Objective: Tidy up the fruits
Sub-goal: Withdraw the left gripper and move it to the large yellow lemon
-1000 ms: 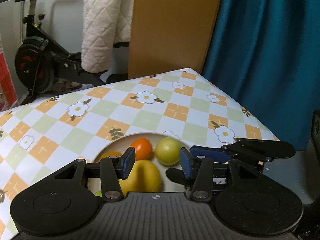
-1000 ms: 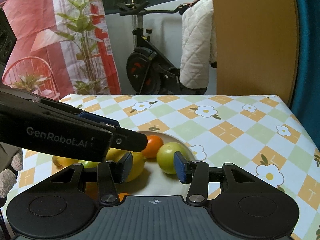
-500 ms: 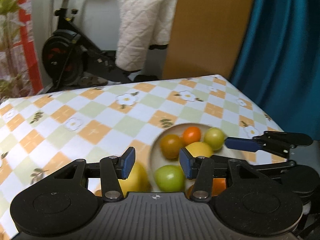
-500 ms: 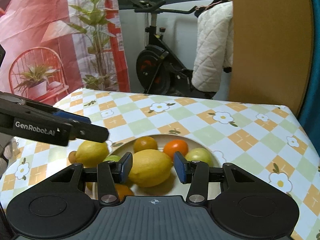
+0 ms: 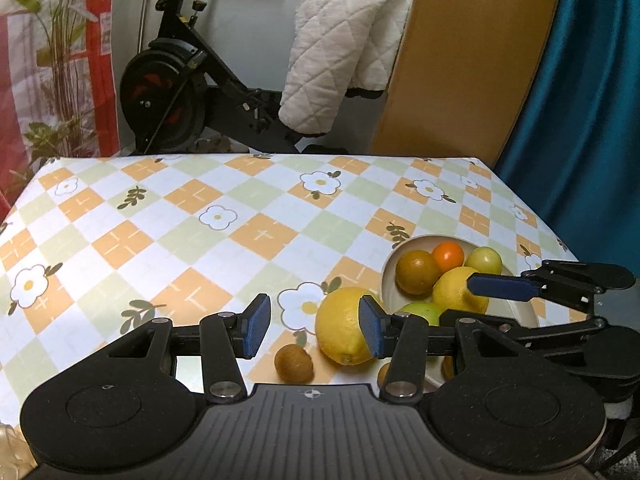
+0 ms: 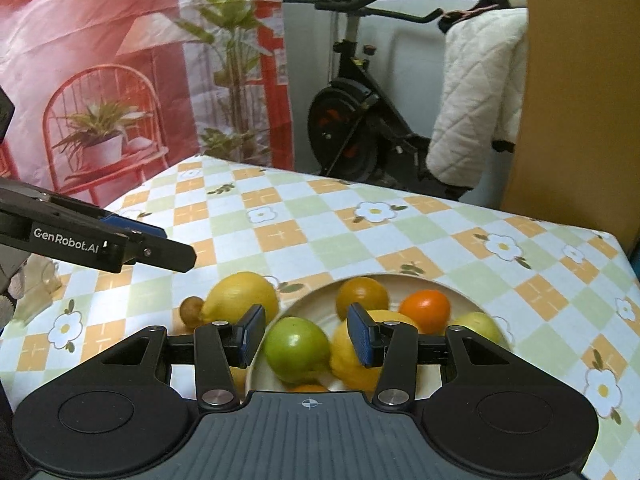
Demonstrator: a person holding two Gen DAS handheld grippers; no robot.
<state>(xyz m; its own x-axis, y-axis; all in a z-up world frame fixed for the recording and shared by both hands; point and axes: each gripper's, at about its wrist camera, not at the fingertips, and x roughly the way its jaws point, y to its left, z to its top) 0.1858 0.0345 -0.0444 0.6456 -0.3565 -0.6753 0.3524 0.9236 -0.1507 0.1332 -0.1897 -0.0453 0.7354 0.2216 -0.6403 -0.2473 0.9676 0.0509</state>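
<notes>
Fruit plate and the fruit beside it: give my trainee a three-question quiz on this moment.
1. True or false: every lemon lies on the plate.
2. Which fruit shows between the right gripper jaws in its own view? A orange tomato; B green fruit; C small brown fruit.
3. Fill in: the small brown fruit lies on the ____.

Key: 1 false; 2 B; 3 tablecloth.

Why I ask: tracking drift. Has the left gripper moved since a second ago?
Yes. The left gripper swung left: the bowl, earlier between its fingers, now sits to their right.
</notes>
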